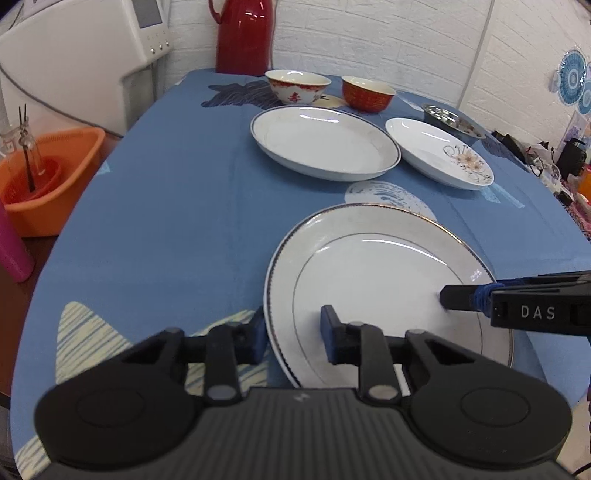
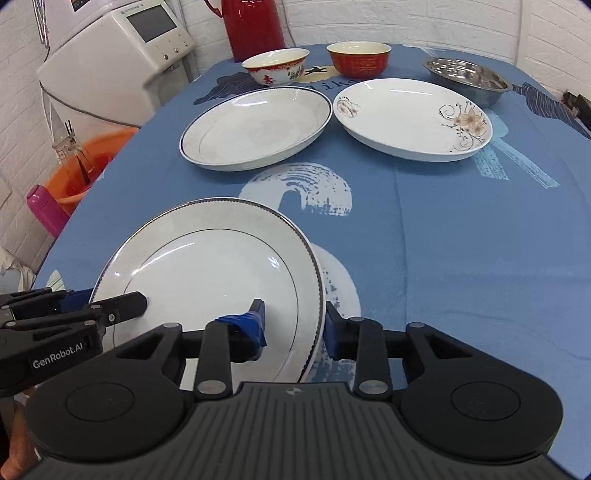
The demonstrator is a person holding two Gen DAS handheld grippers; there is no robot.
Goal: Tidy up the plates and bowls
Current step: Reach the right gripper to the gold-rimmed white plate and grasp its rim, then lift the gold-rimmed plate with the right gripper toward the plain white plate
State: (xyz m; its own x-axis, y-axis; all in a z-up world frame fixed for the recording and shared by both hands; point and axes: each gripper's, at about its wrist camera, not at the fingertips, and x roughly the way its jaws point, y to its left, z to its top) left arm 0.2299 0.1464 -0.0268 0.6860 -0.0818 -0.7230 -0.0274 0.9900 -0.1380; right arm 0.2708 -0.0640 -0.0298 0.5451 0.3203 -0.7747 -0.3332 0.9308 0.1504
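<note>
Gold-rimmed plate [image 1: 388, 280] near table edge; left gripper [image 1: 293, 338] and right gripper [image 2: 295, 325] each straddle rim, jaws parted.

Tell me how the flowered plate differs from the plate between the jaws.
The flowered plate carries floral prints and has no rim line; the near plate is plain with dark rim lines. The flowered plate lies far, untouched; the near plate sits between both grippers' jaws. Both are white and round.

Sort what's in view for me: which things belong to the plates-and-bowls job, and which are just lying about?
For the job: near plate, straddled at its rim by the left hand-held gripper and right hand-held gripper; blue-rimmed plate; flowered plate; white bowl; red bowl; steel bowl.

Lying about: red flask; orange basin; pink bottle; white appliance.
</note>
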